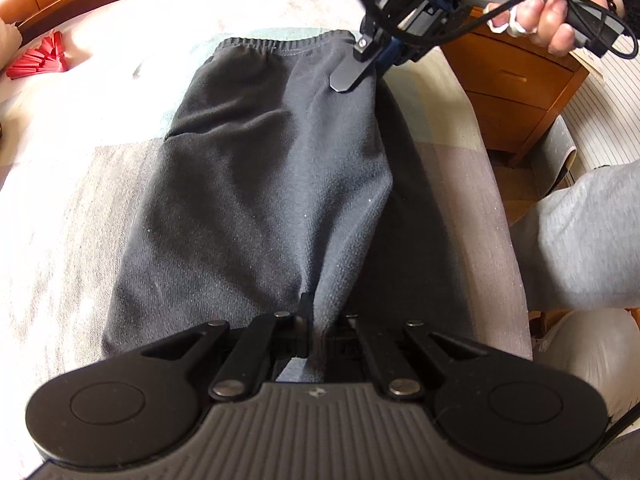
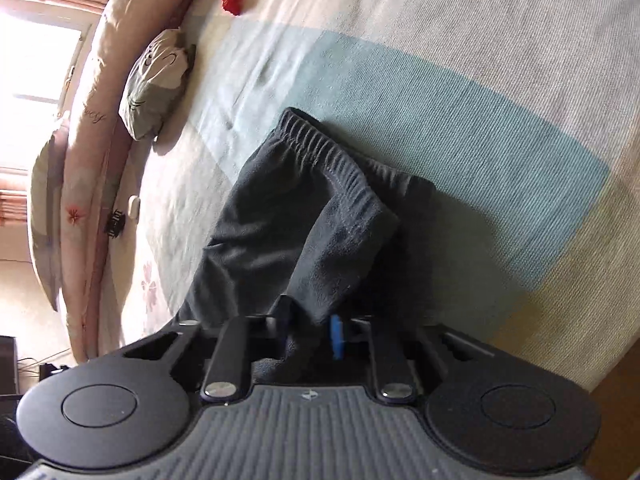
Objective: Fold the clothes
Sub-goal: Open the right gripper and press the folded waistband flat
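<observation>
Both grippers clamp the dark grey trousers (image 1: pixel 248 184): left gripper (image 1: pixel 316 332) at 6 o'clock, right gripper (image 1: pixel 352 68) at 1 o'clock by the waistband (image 1: pixel 280 46).

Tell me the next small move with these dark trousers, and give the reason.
Probably carry both grippers together across the dark trousers and lay the lifted edge down. The left gripper pinches fabric near the lower end, the right gripper pinches it by the elastic waistband, so one long side is raised off the bed sheet, mid-fold.
</observation>
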A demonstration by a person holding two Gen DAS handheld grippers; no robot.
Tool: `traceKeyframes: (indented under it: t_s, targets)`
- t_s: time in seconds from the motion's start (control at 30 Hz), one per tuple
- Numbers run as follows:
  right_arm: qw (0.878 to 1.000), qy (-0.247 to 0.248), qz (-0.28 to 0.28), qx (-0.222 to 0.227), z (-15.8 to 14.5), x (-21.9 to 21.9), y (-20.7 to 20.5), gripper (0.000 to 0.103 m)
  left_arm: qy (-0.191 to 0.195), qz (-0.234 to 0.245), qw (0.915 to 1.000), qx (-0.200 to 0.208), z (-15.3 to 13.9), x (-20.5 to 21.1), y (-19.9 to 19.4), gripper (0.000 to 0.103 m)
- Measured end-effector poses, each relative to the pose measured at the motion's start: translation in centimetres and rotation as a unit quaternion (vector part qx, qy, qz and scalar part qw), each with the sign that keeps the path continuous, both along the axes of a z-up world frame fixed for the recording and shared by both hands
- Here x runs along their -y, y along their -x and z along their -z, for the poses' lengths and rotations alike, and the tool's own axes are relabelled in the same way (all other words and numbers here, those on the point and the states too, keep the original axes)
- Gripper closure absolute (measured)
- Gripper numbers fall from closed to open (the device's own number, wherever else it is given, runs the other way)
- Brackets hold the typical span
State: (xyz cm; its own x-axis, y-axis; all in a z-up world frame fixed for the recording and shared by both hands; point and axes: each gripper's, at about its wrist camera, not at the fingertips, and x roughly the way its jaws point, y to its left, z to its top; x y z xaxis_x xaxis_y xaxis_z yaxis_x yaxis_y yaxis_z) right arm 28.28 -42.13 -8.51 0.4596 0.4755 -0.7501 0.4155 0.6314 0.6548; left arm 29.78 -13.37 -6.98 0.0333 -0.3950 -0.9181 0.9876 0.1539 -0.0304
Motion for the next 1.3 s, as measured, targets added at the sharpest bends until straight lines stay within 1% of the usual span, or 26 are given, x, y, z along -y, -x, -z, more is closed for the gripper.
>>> traceKeyframes:
  t_s: [0.07,0.17,0.23,0.33,0.43,0.53,0.6,0.63,0.7,0.73,0.83,0.9,0.97,1.03,1.07,1.1,1.13,1.17,1.2,1.23,1.27,1.3]
  targets:
    - [0.999,0.034,-0.023,0.006,-0.6,-0.4,-0.4,0.099,-0.002,0.006,1.0000,0.001,-0.4,0.0,0.1,0.103]
    - [0.995,0.080,-0.060,0.021,-1.8,-0.5,-1.1,0.099,0.001,0.026,0.9997,-0.003,-1.1,0.4,0.3,0.103]
    - [0.992,0.099,-0.070,0.024,-2.2,-0.4,-1.5,0.100,0.003,0.039,0.9992,-0.006,-1.6,0.6,0.4,0.103]
    - [0.989,0.123,-0.079,0.020,-2.0,-0.2,-1.8,0.100,0.006,0.037,0.9988,-0.031,-1.4,1.4,0.4,0.103]
    - [0.987,0.133,-0.085,-0.007,-1.0,0.0,-1.8,0.099,0.008,0.033,0.9981,-0.051,-0.9,2.0,0.4,0.103]
    - [0.991,0.109,-0.074,-0.020,-0.4,0.7,-1.3,0.099,0.008,0.030,0.9974,-0.065,-0.3,2.5,0.6,0.102]
    - [0.994,0.087,-0.054,-0.023,-0.1,1.4,-0.8,0.092,0.008,0.026,0.9970,-0.072,-0.1,2.7,0.7,0.102]
    - [0.997,0.072,-0.036,-0.020,0.0,1.8,-0.5,0.091,0.009,0.023,0.9970,-0.073,-0.1,2.6,0.6,0.102]
    - [0.999,0.046,-0.001,-0.014,0.2,2.8,0.0,0.084,0.011,0.018,0.9969,-0.075,-0.2,2.3,0.5,0.102]
    - [0.999,0.040,0.010,-0.012,0.2,3.0,0.1,0.083,0.012,0.017,0.9969,-0.076,-0.3,2.2,0.5,0.102]
    - [0.999,0.042,0.031,-0.008,0.0,3.1,-0.1,0.083,0.015,0.014,0.9968,-0.077,-0.6,1.9,0.3,0.102]
    - [0.998,0.049,0.025,0.005,-0.9,2.6,-0.4,0.083,0.017,0.016,0.9968,-0.077,-0.7,1.9,0.4,0.102]
    - [0.999,0.044,0.026,0.017,-1.8,2.4,-0.7,0.083,0.018,0.018,0.9968,-0.076,-0.9,1.9,0.5,0.102]
    - [0.998,0.046,0.028,0.015,-2.2,2.7,-1.0,0.059,0.019,0.019,0.9967,-0.077,-0.9,1.8,0.6,0.102]
    - [0.998,0.054,0.032,0.008,-2.2,2.9,-1.1,0.043,0.018,0.018,0.9966,-0.078,-0.9,1.8,0.6,0.102]
    - [0.998,0.054,0.039,0.003,-1.9,3.2,-1.2,0.042,0.017,0.018,0.9966,-0.079,-0.8,1.9,0.6,0.102]
    - [0.998,0.050,0.049,-0.001,-1.6,3.5,-1.1,0.042,0.017,0.017,0.9966,-0.079,-0.8,1.9,0.6,0.102]
    - [0.997,0.046,0.058,-0.005,-1.2,3.8,-1.1,0.047,0.017,0.016,0.9966,-0.079,-0.8,2.0,0.6,0.102]
    - [0.997,0.049,0.060,-0.006,-1.1,3.9,-1.1,0.065,0.018,0.016,0.9966,-0.079,-0.8,2.0,0.7,0.102]
    - [0.997,0.055,0.059,-0.006,-1.0,3.8,-1.1,0.080,0.019,0.016,0.9965,-0.080,-0.8,2.0,0.7,0.102]
    - [0.996,0.062,0.058,-0.006,-0.9,3.8,-1.1,0.092,0.019,0.016,0.9965,-0.080,-0.9,2.0,0.8,0.102]
    - [0.996,0.075,0.046,0.001,-1.2,3.5,-1.4,0.093,0.020,0.016,0.9965,-0.080,-0.9,2.0,0.8,0.102]
